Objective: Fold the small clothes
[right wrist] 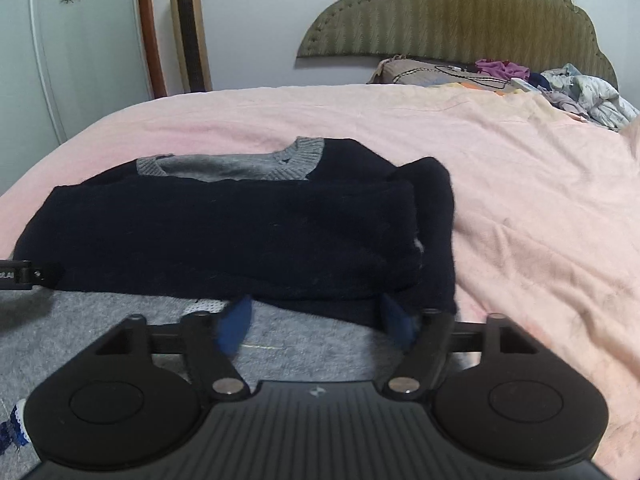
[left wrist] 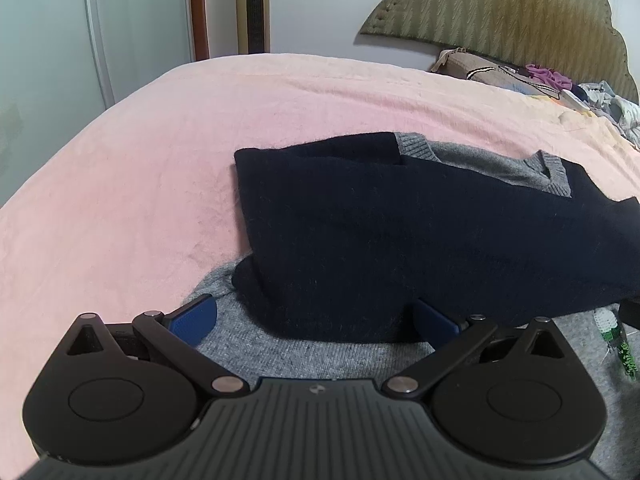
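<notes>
A small sweater [left wrist: 400,220] lies on the pink bedspread [left wrist: 140,160], its navy sleeves folded across the grey body [left wrist: 320,356]. The grey ribbed collar [right wrist: 300,152] faces the far side. My left gripper [left wrist: 314,320] stands open at the near hem, blue pads [left wrist: 194,320] wide apart, with the navy fold's edge between them and neither pad pressing on it. My right gripper [right wrist: 316,320] is open over the sweater [right wrist: 240,232] near its right end, and its pads [right wrist: 394,322] straddle the navy edge without gripping. A black part of the left gripper [right wrist: 24,274] shows at the left edge.
A pile of loose clothes [right wrist: 580,92] and a pillow [right wrist: 420,70] lie by the padded headboard [right wrist: 460,16] at the back right. A gold tower fan [right wrist: 188,28] and a glass door [right wrist: 80,40] stand beyond the bed's far left. Bare bedspread [right wrist: 540,200] lies right of the sweater.
</notes>
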`<state>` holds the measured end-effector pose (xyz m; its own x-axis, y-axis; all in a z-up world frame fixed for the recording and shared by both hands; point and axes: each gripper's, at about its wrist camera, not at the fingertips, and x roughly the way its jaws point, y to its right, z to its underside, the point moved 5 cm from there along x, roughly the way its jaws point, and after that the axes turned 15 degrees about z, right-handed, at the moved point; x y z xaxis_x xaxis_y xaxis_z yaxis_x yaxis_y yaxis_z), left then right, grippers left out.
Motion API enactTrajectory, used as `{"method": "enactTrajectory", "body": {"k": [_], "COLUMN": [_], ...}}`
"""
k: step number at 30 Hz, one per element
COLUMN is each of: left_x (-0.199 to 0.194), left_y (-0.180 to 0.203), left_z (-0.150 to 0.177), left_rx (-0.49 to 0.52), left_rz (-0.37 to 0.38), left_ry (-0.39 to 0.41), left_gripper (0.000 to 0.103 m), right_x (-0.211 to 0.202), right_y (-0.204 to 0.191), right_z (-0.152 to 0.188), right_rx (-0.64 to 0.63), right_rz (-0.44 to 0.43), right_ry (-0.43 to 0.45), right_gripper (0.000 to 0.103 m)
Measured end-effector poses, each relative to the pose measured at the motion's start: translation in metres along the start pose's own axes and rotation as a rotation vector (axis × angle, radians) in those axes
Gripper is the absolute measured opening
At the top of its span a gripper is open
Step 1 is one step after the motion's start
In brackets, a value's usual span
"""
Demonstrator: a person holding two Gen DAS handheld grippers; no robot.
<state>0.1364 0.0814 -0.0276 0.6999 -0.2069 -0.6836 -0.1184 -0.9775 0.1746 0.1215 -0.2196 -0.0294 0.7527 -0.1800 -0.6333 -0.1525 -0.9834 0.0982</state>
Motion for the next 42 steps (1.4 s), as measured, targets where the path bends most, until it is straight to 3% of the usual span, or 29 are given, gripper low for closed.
{"method": "enactTrajectory", "body": {"k": [6, 17, 36, 42], "left_x": [0.0, -0.003, -0.037, -0.04], "left_y": [0.002, 0.004, 0.027, 0.028], "left_z": [0.006, 0.008, 0.049, 0.051], "left_rx": [0.022, 0.025, 0.046, 0.044], "left_rz": [-0.008, -0.019, -0.019, -0.025], "left_ry": [0.051, 0.059, 0.037, 0.04], "left_gripper": [0.103, 0.103, 0.103, 0.103], "right_x": [0.001, 0.004, -0.019, -0.032], "right_y": [-0.009, -0.01, -0.002, -0.002], "right_z": [0.01, 0.011, 0.03, 0.038], "right_rx": [-0.039, -0.038, -0.01, 0.019], "right_rz": [0.032, -0.02, 0.066, 0.047], "right_ry": [0.034, 0.022, -0.001, -0.03], "right_gripper": [0.079, 0.102, 0.103, 0.103]}}
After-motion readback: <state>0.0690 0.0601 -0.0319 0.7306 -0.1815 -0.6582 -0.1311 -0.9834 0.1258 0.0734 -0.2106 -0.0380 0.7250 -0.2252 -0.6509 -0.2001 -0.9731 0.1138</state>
